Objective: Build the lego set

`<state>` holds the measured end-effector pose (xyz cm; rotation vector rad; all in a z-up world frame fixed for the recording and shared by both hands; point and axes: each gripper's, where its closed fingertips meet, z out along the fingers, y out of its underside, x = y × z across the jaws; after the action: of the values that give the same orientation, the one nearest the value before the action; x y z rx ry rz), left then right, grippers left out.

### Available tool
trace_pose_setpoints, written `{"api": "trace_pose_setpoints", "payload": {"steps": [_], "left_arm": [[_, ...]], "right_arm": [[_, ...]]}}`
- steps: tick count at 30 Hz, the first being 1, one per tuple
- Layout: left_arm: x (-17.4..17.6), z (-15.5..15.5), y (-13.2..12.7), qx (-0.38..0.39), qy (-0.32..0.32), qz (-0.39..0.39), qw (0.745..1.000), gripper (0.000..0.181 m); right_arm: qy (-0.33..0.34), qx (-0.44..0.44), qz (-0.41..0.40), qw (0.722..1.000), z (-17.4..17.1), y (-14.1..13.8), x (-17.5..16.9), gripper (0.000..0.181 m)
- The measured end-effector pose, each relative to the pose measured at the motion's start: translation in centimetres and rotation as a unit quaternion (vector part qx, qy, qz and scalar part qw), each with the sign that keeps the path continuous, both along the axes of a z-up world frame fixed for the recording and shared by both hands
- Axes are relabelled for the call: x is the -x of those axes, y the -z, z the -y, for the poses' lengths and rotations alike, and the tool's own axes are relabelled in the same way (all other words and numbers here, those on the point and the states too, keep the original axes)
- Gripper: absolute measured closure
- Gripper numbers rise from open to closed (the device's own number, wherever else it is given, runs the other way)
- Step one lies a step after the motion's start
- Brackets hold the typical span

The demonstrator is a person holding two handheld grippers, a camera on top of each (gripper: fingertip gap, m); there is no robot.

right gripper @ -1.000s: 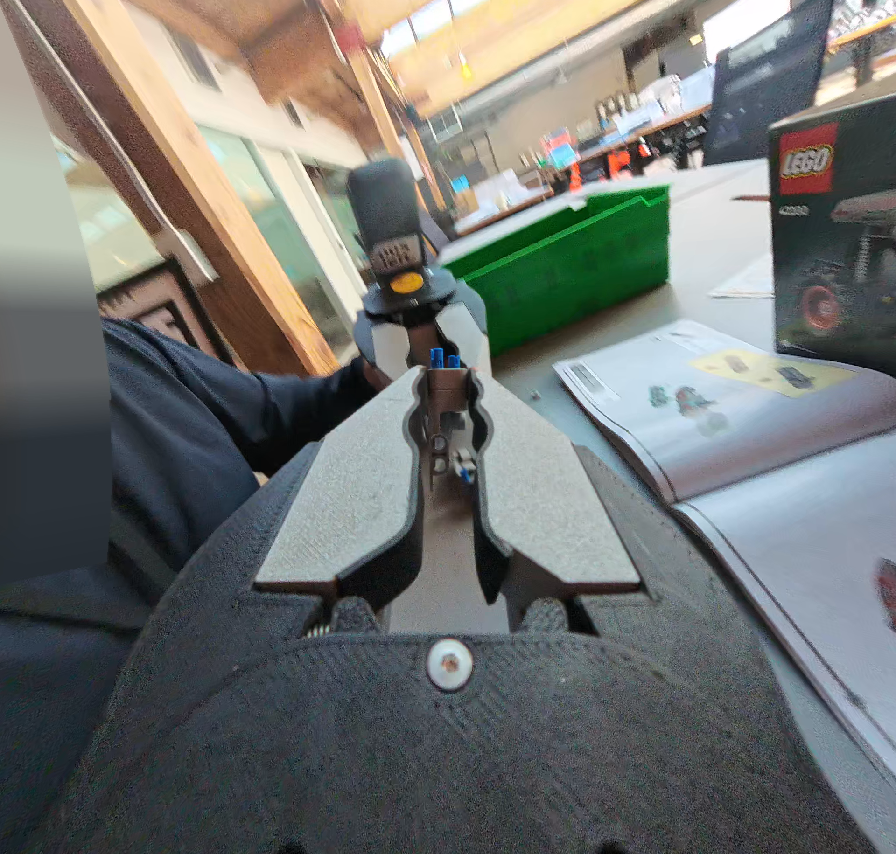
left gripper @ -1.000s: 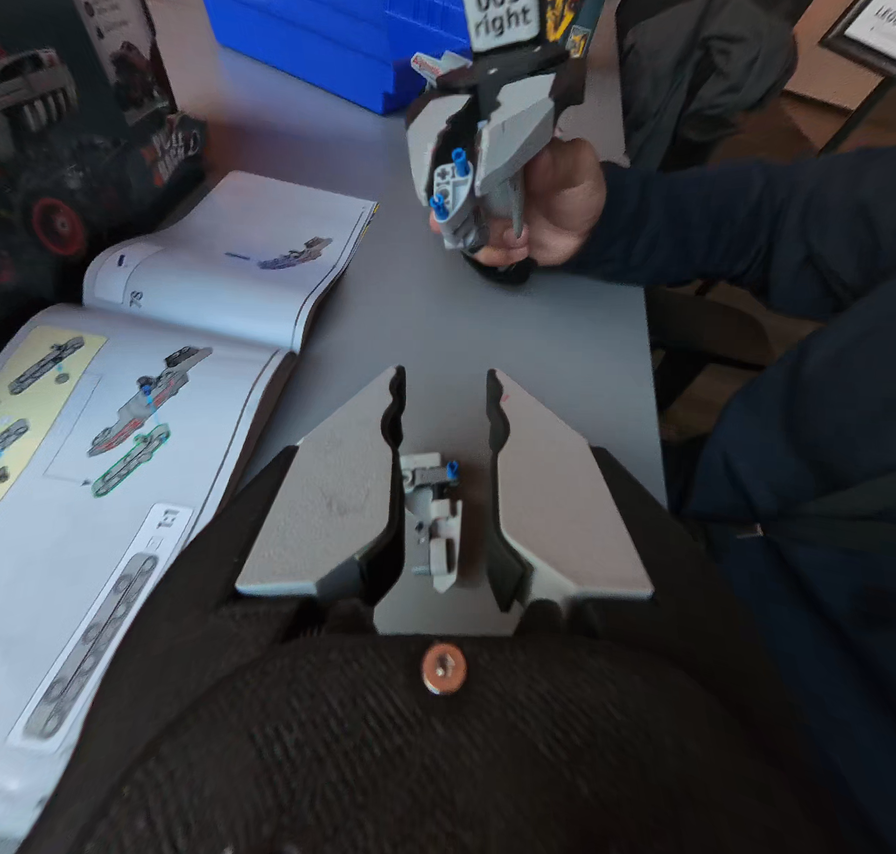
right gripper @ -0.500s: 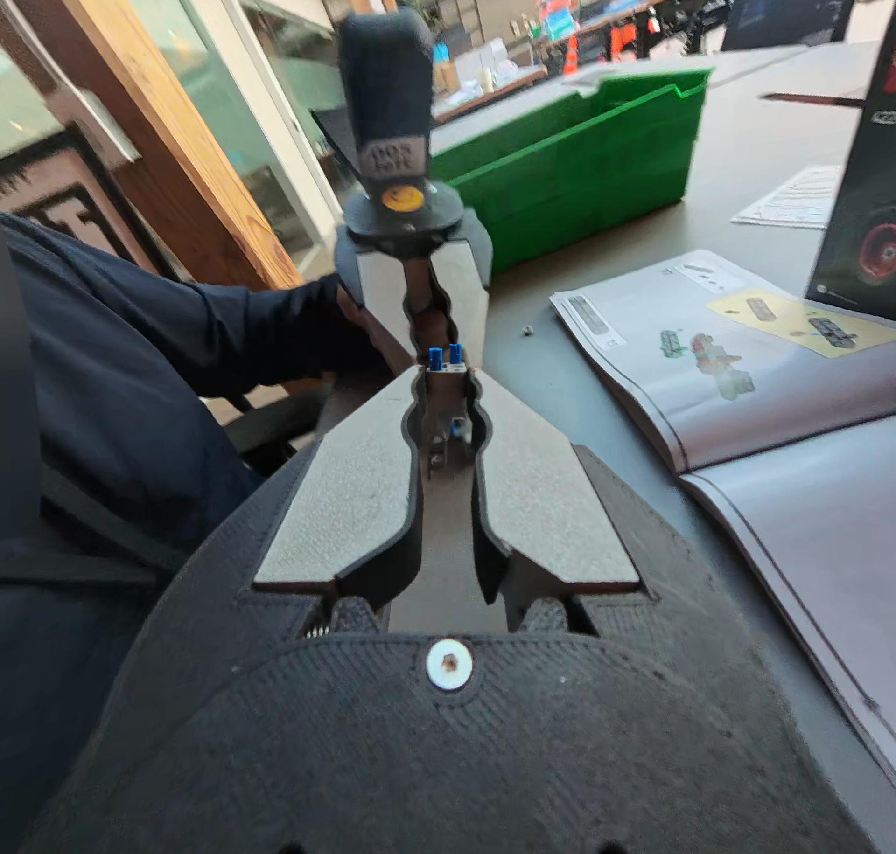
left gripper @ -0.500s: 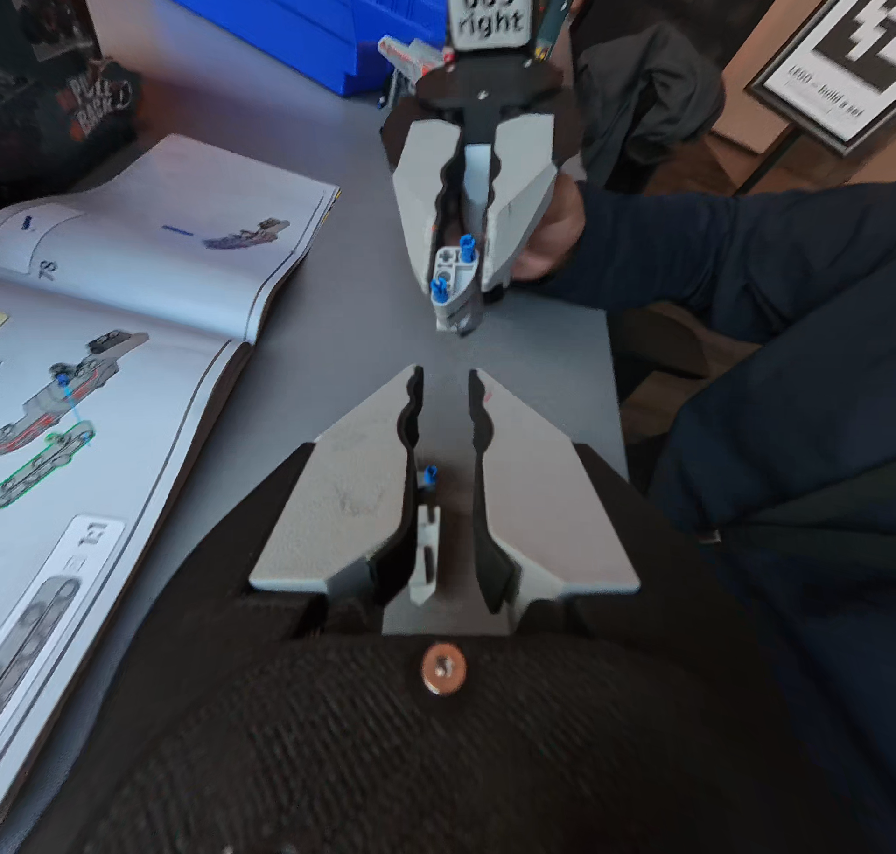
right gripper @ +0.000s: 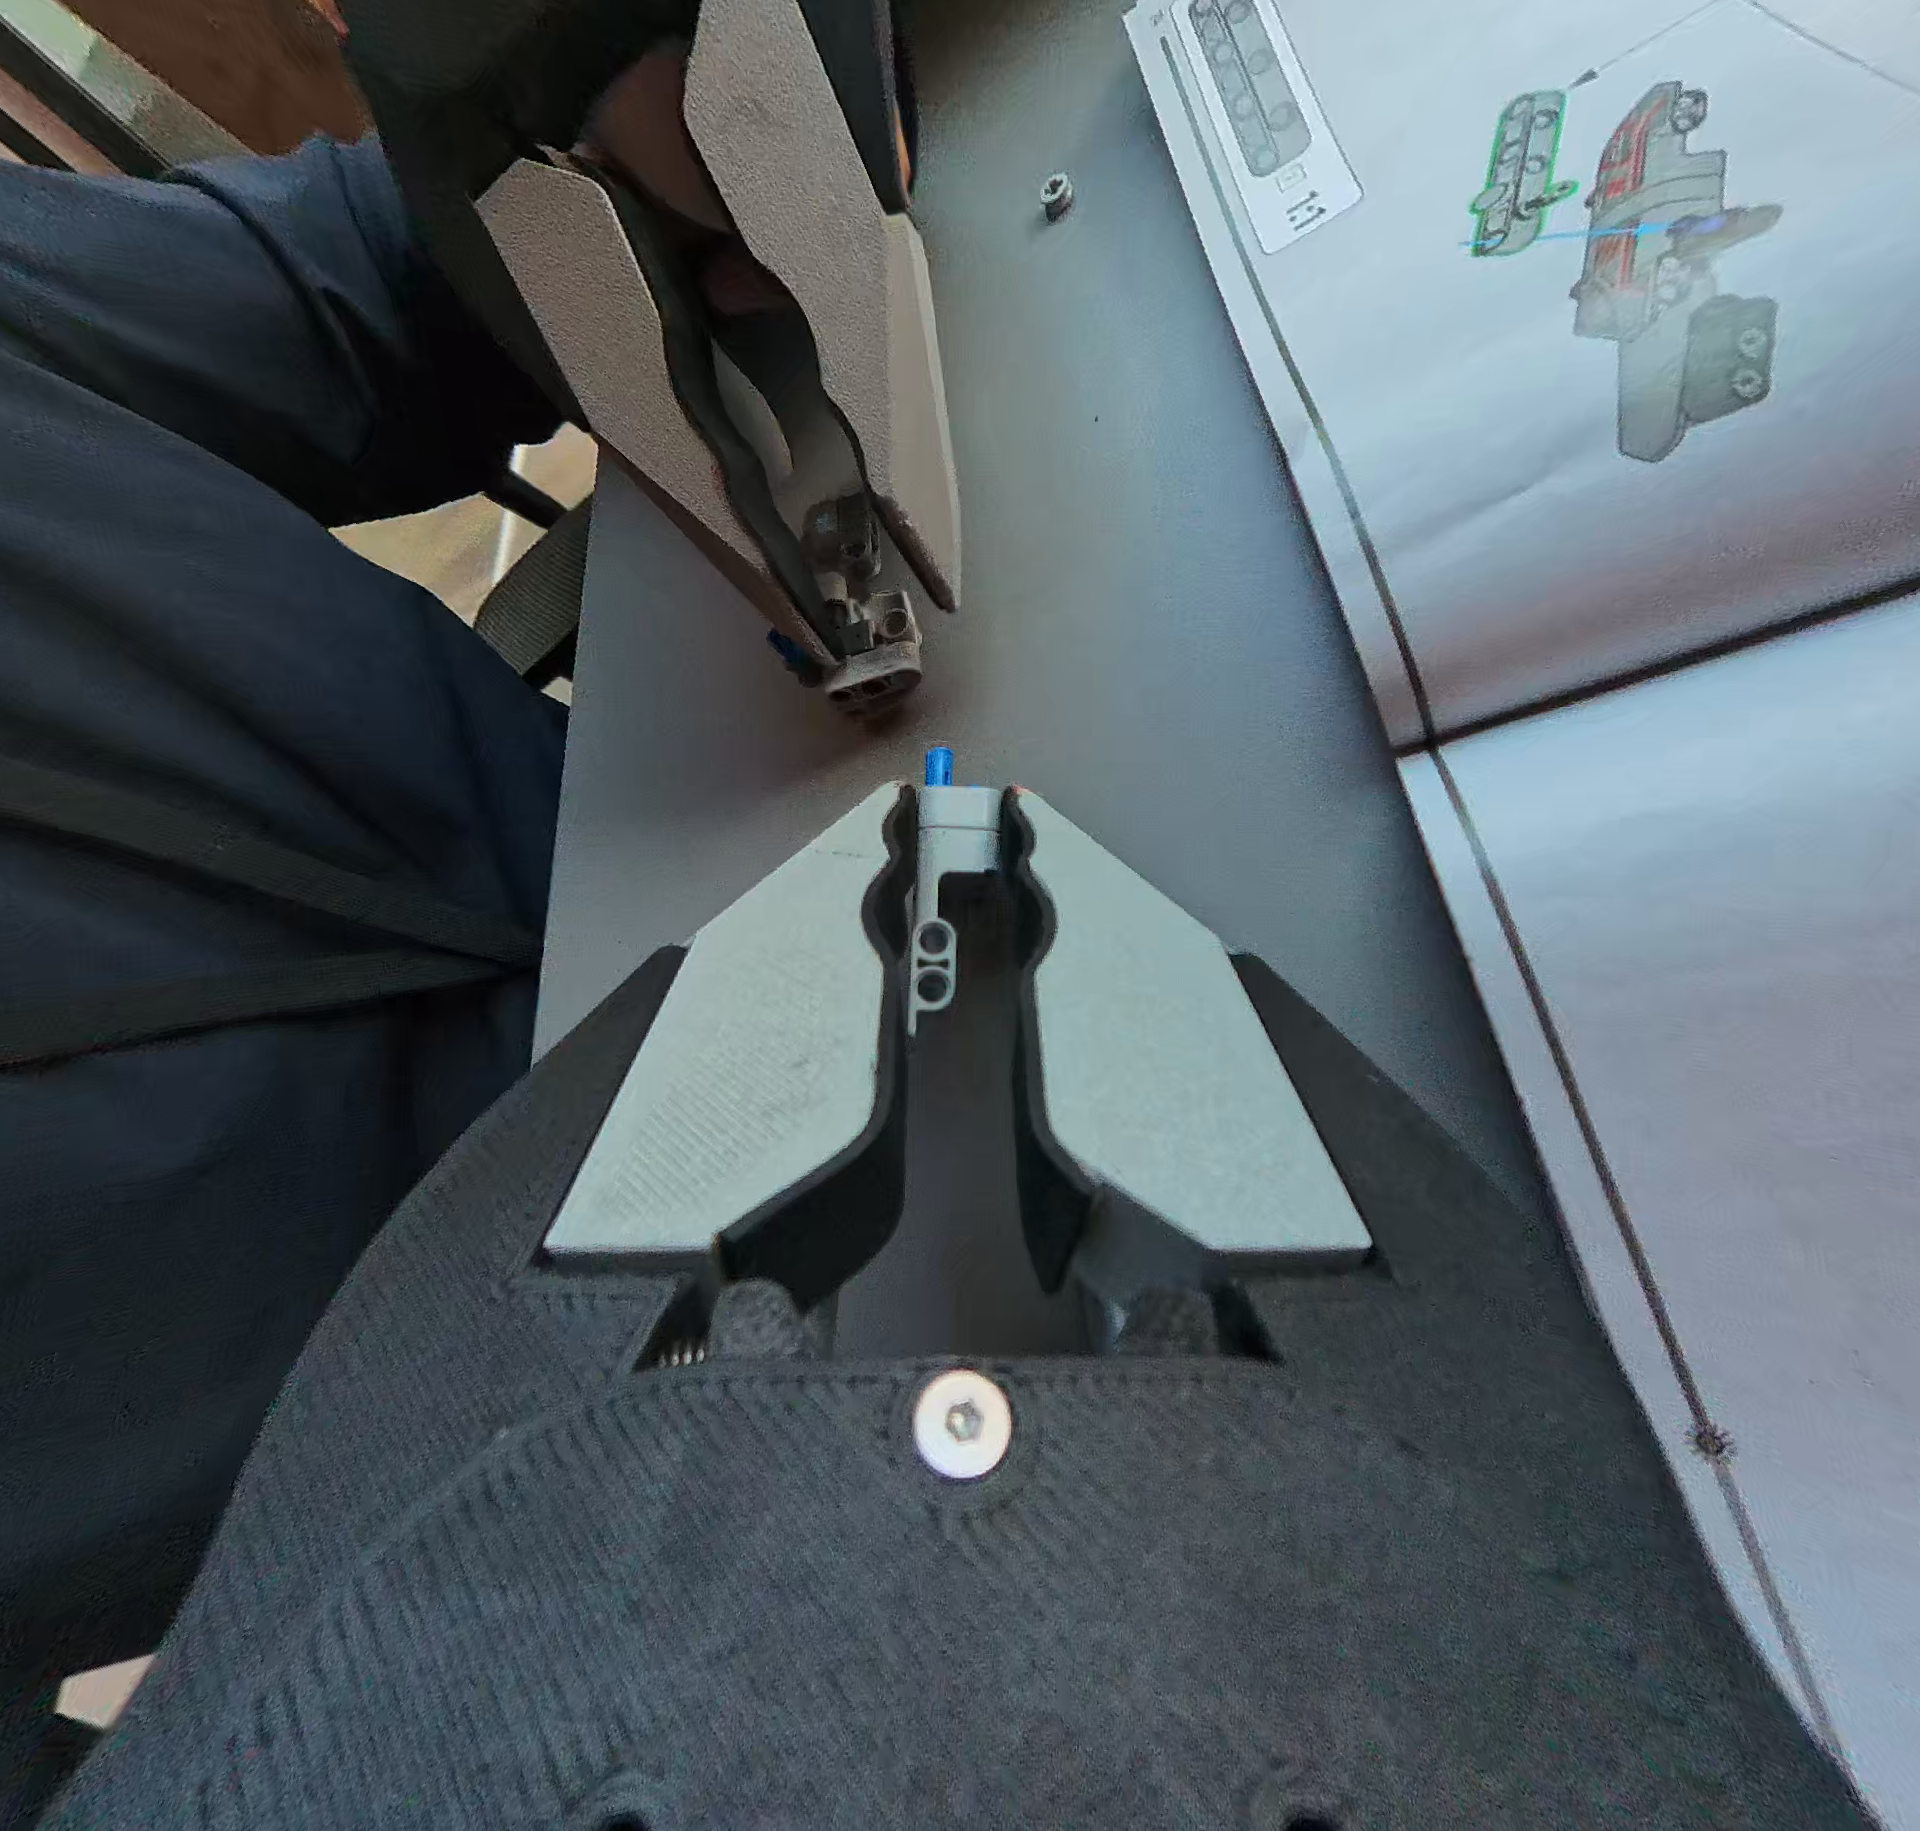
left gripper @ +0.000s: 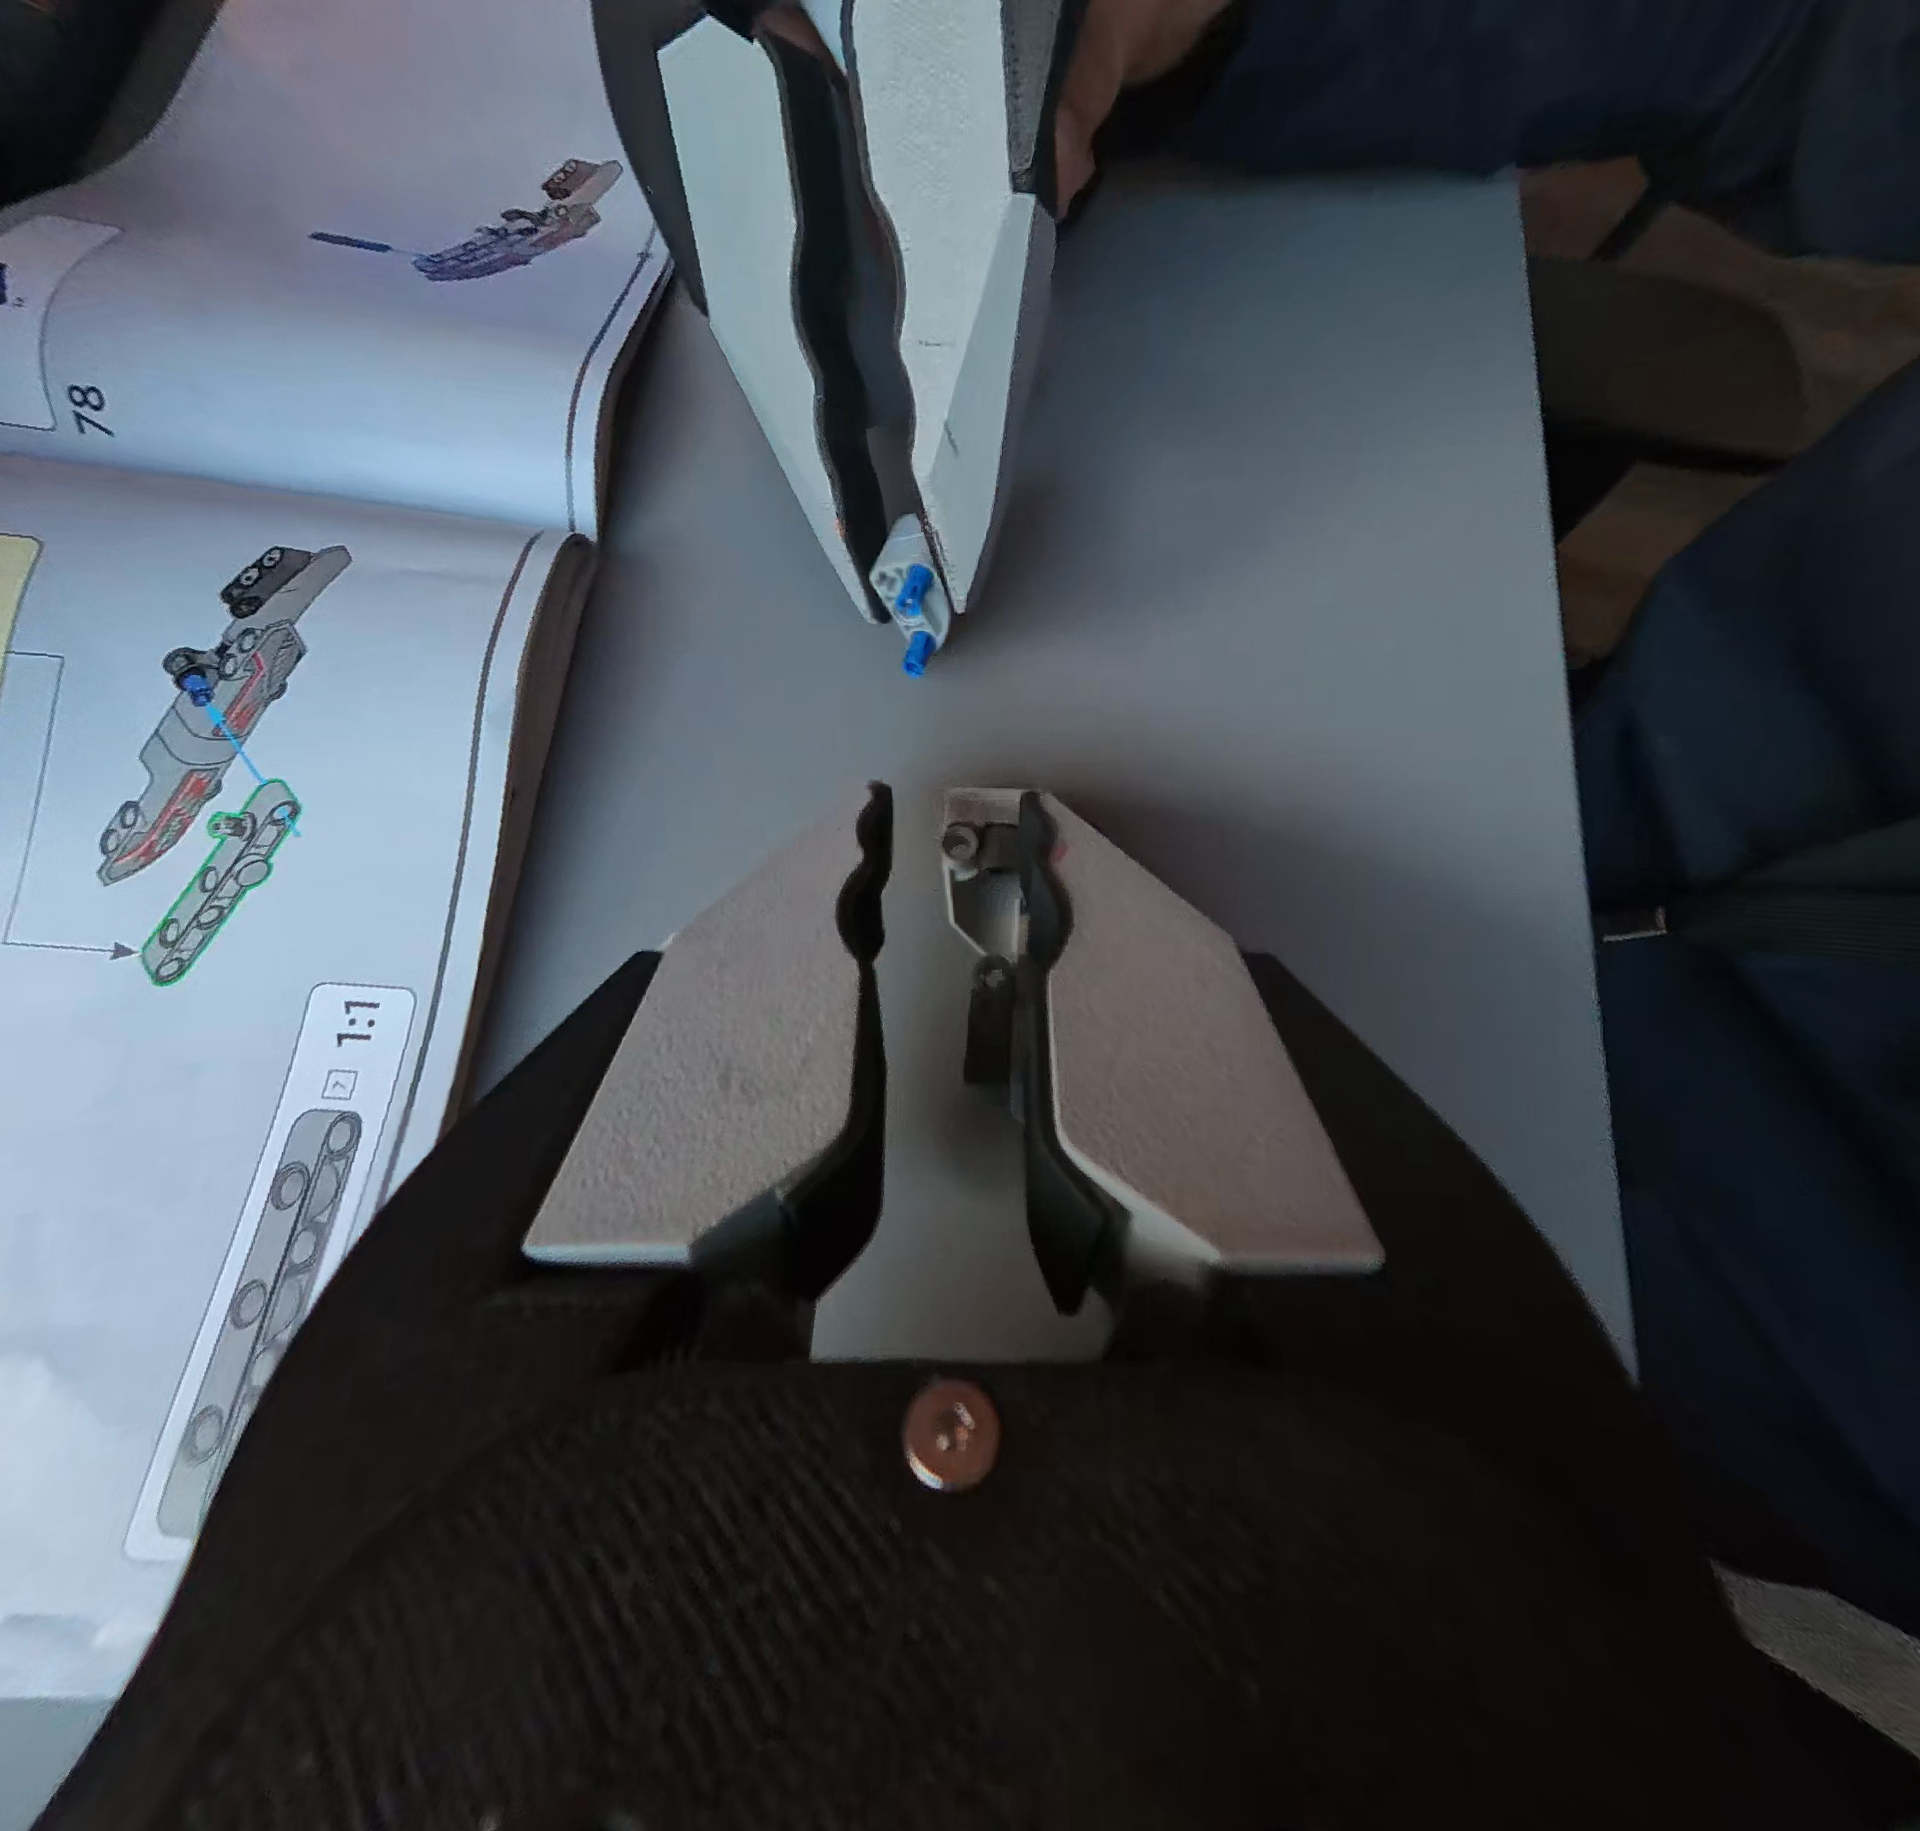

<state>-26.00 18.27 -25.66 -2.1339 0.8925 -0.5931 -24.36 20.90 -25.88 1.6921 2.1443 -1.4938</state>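
My left gripper (left gripper: 954, 813) is shut on a grey and dark lego sub-assembly (left gripper: 982, 882) that lies against its right finger. It also shows in the right wrist view (right gripper: 868, 638), sticking out past the tips of the left gripper (right gripper: 883, 628). My right gripper (right gripper: 954, 807) is shut on a light grey lego piece (right gripper: 951, 836) with a blue pin (right gripper: 940, 765) pointing forward. In the left wrist view the right gripper (left gripper: 914, 618) comes from above with that piece (left gripper: 906, 584). The two grippers face tip to tip, a short gap apart, low over the grey table (left gripper: 1247, 638).
The open instruction booklet (left gripper: 260, 534) lies beside the grippers and also shows in the right wrist view (right gripper: 1610, 379). A small dark lego part (right gripper: 1057, 194) lies on the table (right gripper: 1091, 534) near it. The table edge (left gripper: 1548, 638) and a person's dark blue clothing (right gripper: 208, 742) are close by. My hands' fingertips stand some 4 cm from each other.
Both grippers tilted down toward the table and moved much closer, tip to tip. The sub-assembly in my left gripper now shows against the right finger instead of the left.
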Motion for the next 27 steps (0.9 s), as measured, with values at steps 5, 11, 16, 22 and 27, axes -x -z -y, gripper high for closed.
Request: {"api": "trace_pose_setpoints", "payload": {"steps": [5, 11, 16, 22, 27], "left_arm": [[0.3, 0.0, 0.0, -0.001, -0.006, 0.002, 1.0, 0.16], [0.2, -0.2, 0.1, -0.01, -0.007, -0.005, 1.0, 0.16], [0.4, -0.3, 0.1, -0.012, -0.013, -0.008, 1.0, 0.161], [0.4, -0.5, 0.0, -0.028, -0.017, -0.014, 0.999, 0.161], [-0.8, -0.9, -1.1, -0.027, -0.011, 0.026, 0.999, 0.161]], "right_arm": [[0.007, 0.051, 0.024, 0.998, -0.1, 0.2, 0.2, 0.168], [0.017, 0.029, 0.005, 0.999, -0.6, 0.2, 0.4, 0.168], [0.048, 0.058, -0.005, 0.997, -1.4, -0.5, 1.0, 0.168], [0.037, 0.116, -0.025, 0.992, -0.8, -2.0, 0.9, 0.168], [0.022, 0.157, -0.052, 0.986, 0.4, -3.4, 1.1, 0.169]]}}
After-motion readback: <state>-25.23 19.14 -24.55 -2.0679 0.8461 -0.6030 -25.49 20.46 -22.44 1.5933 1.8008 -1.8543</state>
